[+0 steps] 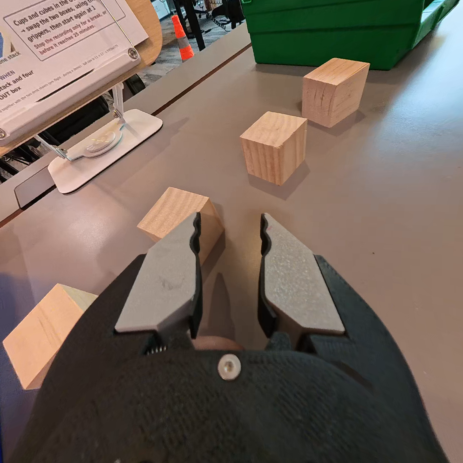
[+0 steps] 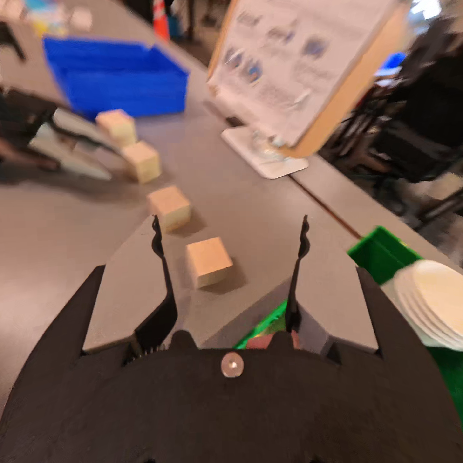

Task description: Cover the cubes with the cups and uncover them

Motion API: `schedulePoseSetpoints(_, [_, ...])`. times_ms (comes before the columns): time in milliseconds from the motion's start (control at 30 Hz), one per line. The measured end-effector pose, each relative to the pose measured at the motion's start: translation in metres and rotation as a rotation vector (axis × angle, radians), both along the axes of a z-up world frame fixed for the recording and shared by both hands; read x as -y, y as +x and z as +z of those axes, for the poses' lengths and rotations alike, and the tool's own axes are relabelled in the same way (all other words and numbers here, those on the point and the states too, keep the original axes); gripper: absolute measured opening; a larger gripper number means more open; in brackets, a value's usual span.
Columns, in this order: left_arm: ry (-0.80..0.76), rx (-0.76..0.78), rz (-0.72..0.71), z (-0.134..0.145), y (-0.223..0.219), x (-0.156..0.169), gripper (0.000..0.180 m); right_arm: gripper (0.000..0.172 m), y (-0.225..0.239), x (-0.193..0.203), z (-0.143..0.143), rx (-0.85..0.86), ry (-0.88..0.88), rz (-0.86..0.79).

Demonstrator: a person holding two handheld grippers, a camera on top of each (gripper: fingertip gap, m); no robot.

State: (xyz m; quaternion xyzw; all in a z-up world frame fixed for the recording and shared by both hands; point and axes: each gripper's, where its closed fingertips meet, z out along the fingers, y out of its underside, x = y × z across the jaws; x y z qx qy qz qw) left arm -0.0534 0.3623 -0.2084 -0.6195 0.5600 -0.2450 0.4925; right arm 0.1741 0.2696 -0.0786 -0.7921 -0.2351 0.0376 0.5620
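Four wooden cubes sit in a loose row on the grey table [image 1: 375, 225], all bare, none under a cup. In the left wrist view the left gripper [image 1: 230, 223] hangs low over the table with its jaws partly apart and nothing between them — only bare tabletop shows in the gap. Its left fingertip overlaps the second cube [image 1: 172, 213] in this view, though whether it touches the wood cannot be told. The nearest cube [image 1: 37, 333] lies at the lower left edge, partly hidden by the gripper body; the third cube [image 1: 273, 147] and the fourth cube [image 1: 333, 90] stand farther ahead, apart from each other, the fourth just in front of the green bin [image 1: 325, 32]. A white stand [image 1: 105, 152] holding a printed sheet stands at the table's left edge, with an orange cone [image 1: 183, 37] on the floor beyond. The right wrist view is blurred. There the right gripper [image 2: 229, 220] is spread wide and holds nothing; it hovers near the green bin, where a stack of white cups [image 2: 431, 300] lies on its side. A blue bin [image 2: 120, 77] stands at the far end of the row.
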Motion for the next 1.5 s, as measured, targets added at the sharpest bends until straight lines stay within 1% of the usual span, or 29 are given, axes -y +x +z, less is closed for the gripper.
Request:
schedulePoseSetpoints(67, [0.003, 0.005, 0.003, 0.001, -0.001, 0.000, 0.045, 0.114, -0.026, -0.001, -0.039, 0.109, -0.155, 0.084])
schedulePoseSetpoints(133, [0.006, 0.012, 0.002, 0.002, -0.002, 0.000, 0.045, 0.120, -0.033, -0.009, -0.076, 0.216, -0.281, 0.086])
schedulePoseSetpoints(167, [0.007, 0.014, 0.003, 0.002, -0.002, 0.000, 0.045, 0.121, -0.035, -0.013, -0.091, 0.257, -0.328, 0.084])
schedulePoseSetpoints(233, [0.007, 0.013, 0.001, 0.002, -0.002, 0.001, 0.045, 0.110, -0.036, -0.022, -0.114, 0.325, -0.398, 0.064])
schedulePoseSetpoints(333, [0.015, 0.007, -0.007, 0.002, -0.002, 0.003, 0.045, 0.093, -0.017, -0.038, -0.139, 0.461, -0.467, -0.026])
schedulePoseSetpoints(367, [0.018, 0.004, -0.009, 0.001, -0.001, 0.003, 0.046, 0.086, -0.015, -0.038, -0.149, 0.461, -0.519, -0.023])
schedulePoseSetpoints(400, [0.020, 0.001, -0.012, 0.001, -0.001, 0.004, 0.046, 0.068, -0.015, -0.034, -0.161, 0.441, -0.589, -0.008])
schedulePoseSetpoints(433, [0.022, -0.001, -0.014, 0.001, -0.001, 0.005, 0.046, 0.065, -0.013, -0.034, -0.166, 0.430, -0.616, -0.015])
schedulePoseSetpoints(500, [0.023, 0.000, -0.016, 0.001, -0.001, 0.005, 0.046, 0.063, -0.015, -0.030, -0.164, 0.400, -0.648, 0.001])
schedulePoseSetpoints(533, [0.023, 0.002, -0.016, 0.002, -0.001, 0.005, 0.046, 0.063, -0.017, -0.029, -0.158, 0.387, -0.642, 0.003])
schedulePoseSetpoints(600, [0.024, 0.002, -0.019, 0.002, -0.001, 0.006, 0.046, 0.062, -0.023, -0.029, -0.134, 0.363, -0.550, 0.009])
schedulePoseSetpoints(667, [0.029, 0.000, -0.020, 0.002, -0.001, 0.006, 0.046, 0.063, -0.022, -0.028, -0.098, 0.318, -0.432, -0.024])
schedulePoseSetpoints(733, [0.030, 0.000, -0.017, 0.002, -0.001, 0.006, 0.046, 0.062, -0.005, -0.028, -0.053, 0.284, -0.269, -0.120])
schedulePoseSetpoints(767, [0.028, 0.002, -0.016, 0.002, -0.001, 0.006, 0.046, 0.063, 0.011, -0.026, -0.031, 0.267, -0.195, -0.189])
schedulePoseSetpoints(833, [0.026, 0.005, -0.014, 0.002, -0.001, 0.006, 0.046, 0.062, 0.058, -0.020, 0.006, 0.235, -0.060, -0.374])
schedulePoseSetpoints(867, [0.025, 0.006, -0.014, 0.002, -0.001, 0.006, 0.046, 0.062, 0.085, -0.015, 0.016, 0.221, -0.024, -0.467])
schedulePoseSetpoints(900, [0.024, 0.005, -0.015, 0.002, -0.001, 0.006, 0.046, 0.062, 0.111, -0.009, 0.017, 0.208, -0.022, -0.553])
schedulePoseSetpoints(933, [0.025, 0.001, -0.016, 0.001, -0.001, 0.006, 0.046, 0.062, 0.135, -0.005, 0.007, 0.195, -0.067, -0.619])
schedulePoseSetpoints(1000, [0.029, -0.004, -0.017, 0.001, 0.000, 0.007, 0.046, 0.063, 0.176, 0.003, -0.028, 0.201, -0.208, -0.716])
schedulePoseSetpoints(1067, [0.030, -0.002, -0.018, 0.001, 0.000, 0.007, 0.046, 0.063, 0.205, 0.012, -0.072, 0.234, -0.372, -0.775])
schedulePoseSetpoints(1167, [0.022, 0.002, -0.015, 0.001, -0.001, 0.006, 0.046, 0.063, 0.234, 0.025, -0.132, 0.222, -0.581, -0.843])
schedulePoseSetpoints(1200, [0.020, 0.001, -0.015, 0.001, -0.001, 0.006, 0.046, 0.060, 0.239, 0.029, -0.149, 0.194, -0.642, -0.862])
schedulePoseSetpoints(1233, [0.019, 0.000, -0.015, 0.001, -0.001, 0.006, 0.046, 0.066, 0.244, 0.033, -0.161, 0.180, -0.690, -0.879])
schedulePoseSetpoints(1267, [0.018, 0.000, -0.015, 0.001, -0.001, 0.006, 0.046, 0.068, 0.246, 0.034, -0.166, 0.177, -0.709, -0.883])
schedulePoseSetpoints(1300, [0.017, 0.002, -0.015, 0.001, -0.001, 0.006, 0.046, 0.066, 0.245, 0.033, -0.163, 0.159, -0.689, -0.889])
schedulePoseSetpoints(1367, [0.017, 0.002, -0.017, 0.001, -0.001, 0.006, 0.046, 0.063, 0.236, 0.024, -0.140, 0.122, -0.589, -0.873])
schedulePoseSetpoints(1433, [0.020, -0.007, -0.020, 0.000, 0.000, 0.007, 0.046, 0.063, 0.221, 0.017, -0.102, 0.128, -0.464, -0.853])
schedulePoseSetpoints(1467, [0.022, -0.011, -0.020, -0.001, 0.000, 0.007, 0.046, 0.064, 0.207, 0.012, -0.080, 0.119, -0.396, -0.821])
schedulePoseSetpoints(1500, [0.023, -0.013, -0.020, -0.001, 0.000, 0.007, 0.046, 0.065, 0.183, 0.003, -0.059, 0.090, -0.326, -0.748])
